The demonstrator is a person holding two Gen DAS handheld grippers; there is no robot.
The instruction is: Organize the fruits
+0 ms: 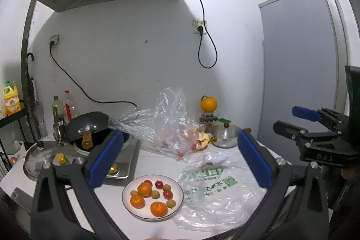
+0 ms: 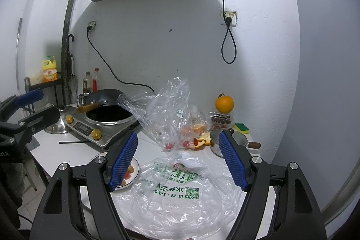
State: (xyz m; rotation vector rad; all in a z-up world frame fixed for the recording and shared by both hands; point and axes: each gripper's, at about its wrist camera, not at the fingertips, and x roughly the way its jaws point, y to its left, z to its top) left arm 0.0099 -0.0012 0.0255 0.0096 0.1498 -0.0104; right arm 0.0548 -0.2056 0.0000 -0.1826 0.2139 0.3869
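A white plate (image 1: 180,201) holds three tangerines (image 1: 159,208), small red tomatoes (image 1: 168,194) and pale yellow fruits. My left gripper (image 1: 180,159) hovers open above and behind it, with nothing between its blue pads. A clear plastic bag (image 1: 166,125) (image 2: 171,109) behind holds more red and orange fruit. A printed plastic bag (image 1: 213,190) (image 2: 175,192) lies flat to the plate's right. My right gripper (image 2: 178,160) is open over the printed bag, holding nothing. An orange (image 1: 208,104) (image 2: 224,104) sits on a small clear box at the back. The plate (image 2: 135,170) is mostly hidden behind the right gripper's left finger.
An induction cooker with a black wok (image 1: 90,127) (image 2: 108,114) fills the left of the counter, with a steel lid (image 1: 36,156) beside it. A small lidded pot (image 1: 225,134), peel (image 2: 202,138) and a sponge (image 2: 241,128) sit back right. A fridge (image 1: 297,60) stands on the right.
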